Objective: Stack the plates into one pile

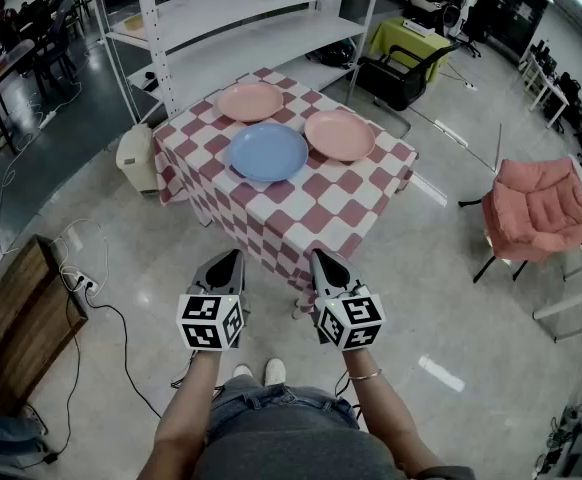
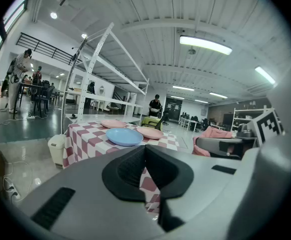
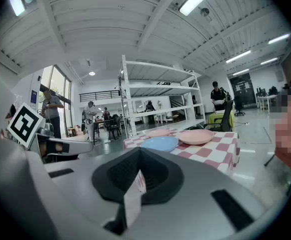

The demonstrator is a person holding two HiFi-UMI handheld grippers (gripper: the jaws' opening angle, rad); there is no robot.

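Three plates: blue plate (image 1: 267, 152), far pink plate (image 1: 250, 101) and right pink plate (image 1: 339, 135); none is stacked yet.
Location: all three sit on the checked-cloth table (image 1: 301, 218), clustered on its far half. The blue plate is nearest the person, just beside both pink ones.
Orientation: each lies flat, hollow side up. They are round, so they have no long axis and no facing direction, and any point on the rim serves equally.
Left gripper (image 1: 229, 260): jaws pressed fully together with nothing between them; well short of the table's near corner.
Right gripper (image 1: 319, 260): jaws likewise together and empty, alongside the left one.
Risk, grip: the rims are shallow and thin, so a pinch on one edge may let a plate tip or slip out.
Risk, cloth: a jaw pushed under a rim could snag the cloth and drag the other plates.
Risk, placement: an off-centre set-down would leave a leaning pile, and both pink plates lie near table edges.
Surroundings: white shelf rack (image 1: 261, 18) behind the table.
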